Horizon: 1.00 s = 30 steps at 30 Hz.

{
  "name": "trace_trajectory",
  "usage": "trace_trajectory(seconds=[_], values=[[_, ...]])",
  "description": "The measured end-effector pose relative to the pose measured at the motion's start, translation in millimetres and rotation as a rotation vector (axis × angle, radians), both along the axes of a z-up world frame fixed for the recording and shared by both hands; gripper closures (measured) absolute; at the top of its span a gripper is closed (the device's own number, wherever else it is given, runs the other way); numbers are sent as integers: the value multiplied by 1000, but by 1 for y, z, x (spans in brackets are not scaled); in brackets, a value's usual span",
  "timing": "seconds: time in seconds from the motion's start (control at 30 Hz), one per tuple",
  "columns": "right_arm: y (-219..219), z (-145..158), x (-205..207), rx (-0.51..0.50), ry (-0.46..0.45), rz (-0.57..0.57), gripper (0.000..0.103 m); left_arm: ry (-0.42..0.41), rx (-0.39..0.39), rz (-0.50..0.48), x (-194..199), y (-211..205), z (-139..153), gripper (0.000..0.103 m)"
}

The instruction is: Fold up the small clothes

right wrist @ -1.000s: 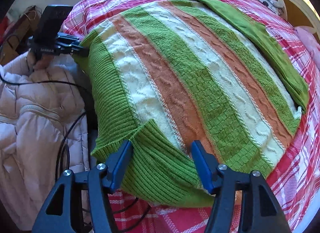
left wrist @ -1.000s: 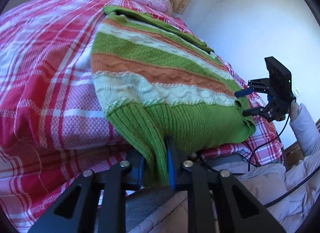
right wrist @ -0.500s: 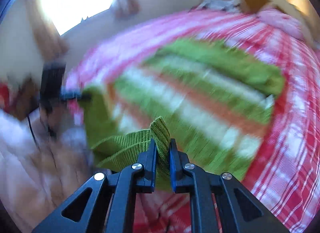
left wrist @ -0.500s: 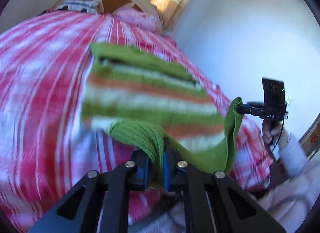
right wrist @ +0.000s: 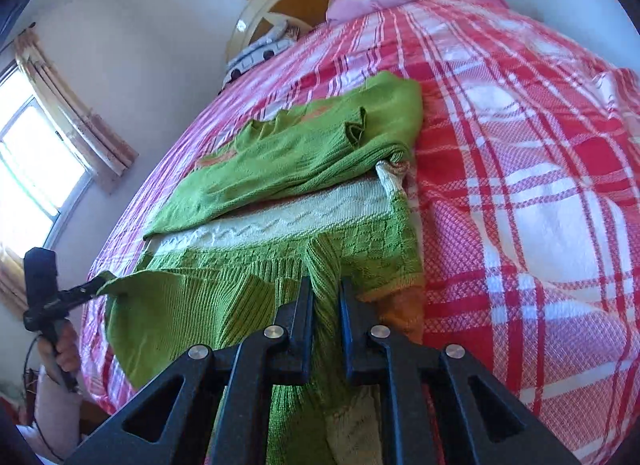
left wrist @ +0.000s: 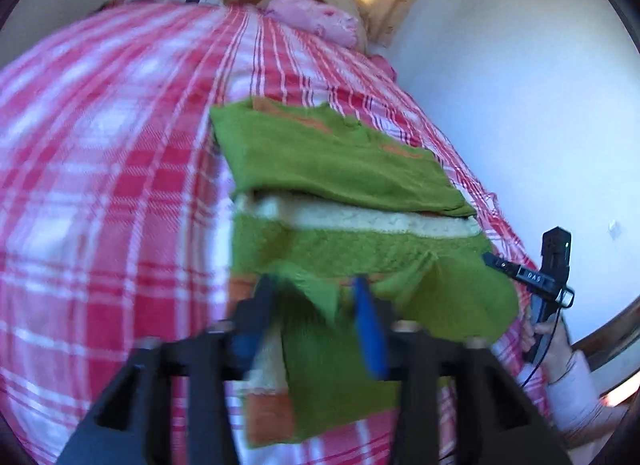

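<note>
From the left wrist view, we see our left gripper with its jaws standing apart; they have just been opening, and the green ribbed hem of the striped sweater lies loosely between them, no pad pressing on it. The sweater lies on the red plaid bedspread, near the edge closest to us, its lower part brought up over the body. At the right edge of this view the right gripper shows, its tips pinching the other corner of the hem, with a hand on its handle. This view is blurred, so we cannot tell how flat the freed corner has landed.

From the right wrist view, our right gripper is closed on a bunched fold of the green hem, the knit squeezed between its fingers. The sweater's folded sleeve lies across the upper part, and a cream stripe shows just below it. At the far left the other gripper is beside the opposite hem corner.

We judge the fold half laid. The risk is unevenness: with one corner freed and the other held up, the loose side may slide or slump back, skewing the fold line. Pulling on with the right side alone could drag the whole sweater along the bedspread, or disturb the sleeve.
</note>
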State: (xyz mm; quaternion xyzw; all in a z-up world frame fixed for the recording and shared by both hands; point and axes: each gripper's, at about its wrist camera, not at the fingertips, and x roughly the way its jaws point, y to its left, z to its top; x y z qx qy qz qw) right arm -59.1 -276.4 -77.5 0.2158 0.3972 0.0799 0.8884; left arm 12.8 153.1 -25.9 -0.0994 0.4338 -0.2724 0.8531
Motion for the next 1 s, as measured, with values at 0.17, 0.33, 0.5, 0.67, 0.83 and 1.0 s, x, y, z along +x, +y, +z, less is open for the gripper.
trace_trajectory(seconds=[0.17,0.33,0.5,0.67,0.83,1.0], values=[[10,1,0,-69,-4,-11,91,-91,7,-17,4,19,8,25],[11,1,0,-85,-10,-11,91,-101,135,-112,9,-7,-10,25],[10,3,-2,-69,-26,-23,85,-179,203,-117,14,-35,-21,35],[7,18,-18,-77,-100,-75,74,-135,197,-113,20,-44,-36,49],[13,38,-36,-161,-150,-123,73,-94,151,-64,21,-36,-41,51],[11,45,-52,-158,-159,-168,73,-79,121,-47,17,-30,-43,49]])
